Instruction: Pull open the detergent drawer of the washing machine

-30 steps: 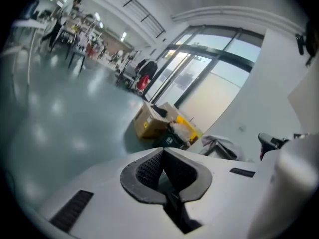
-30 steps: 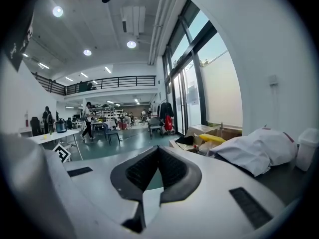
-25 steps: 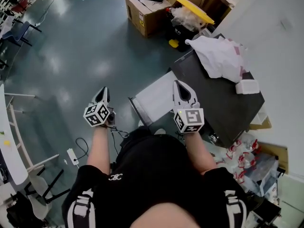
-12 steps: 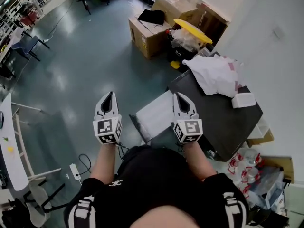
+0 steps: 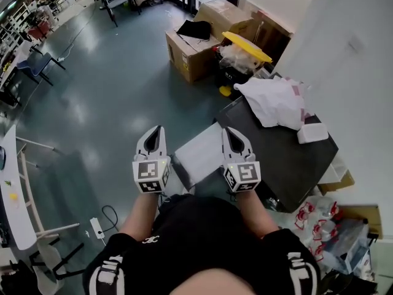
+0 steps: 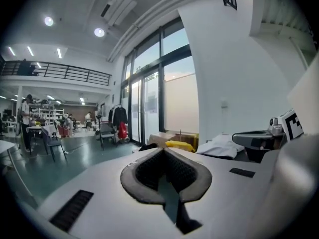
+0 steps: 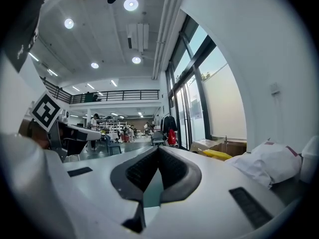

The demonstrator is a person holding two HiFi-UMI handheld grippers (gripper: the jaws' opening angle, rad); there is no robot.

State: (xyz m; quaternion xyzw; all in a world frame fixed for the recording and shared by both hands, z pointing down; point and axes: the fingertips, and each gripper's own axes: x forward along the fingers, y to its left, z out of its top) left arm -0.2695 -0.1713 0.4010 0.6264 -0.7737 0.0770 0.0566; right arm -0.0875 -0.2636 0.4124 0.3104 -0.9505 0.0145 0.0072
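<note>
Open workshop hall, grey-green floor (image 5: 110,72), cardboard boxes (image 5: 196,48) and a yellow lid (image 5: 245,39) toward the far wall. Nearer, hard against the white wall, a dark-topped, white-faced washing machine (image 5: 282,158), so judged from its shape, with a white cloth (image 5: 273,100) heaped on the far end of its top and a small white box (image 5: 314,132) just beside that.

Left claw (image 5: 158,129) and right claw (image 5: 229,131) held side by side in front of the person, pointing away across the hall, both pinched fully shut and gripping nothing.

Detergent drawer not to be made out in any view. At a guess, somewhere along the upper edge of the white face, so ahead of and below the claws and off to the right. Right claw plainly the nearer, tip over the corner between white face and dark top. Left claw further off, over bare floor. Drawer in or out: not shown, so stage of the job unreadable.

Only in the head view, machine and both claws together. In the left gripper view, a level sightline to tall glazed doors (image 6: 149,103), cloth low at right, the other claw's marker cube (image 6: 291,124) at the edge. In the right gripper view, much the same hall under a railed gallery (image 7: 114,96). No machine front and no drawer in either.
</note>
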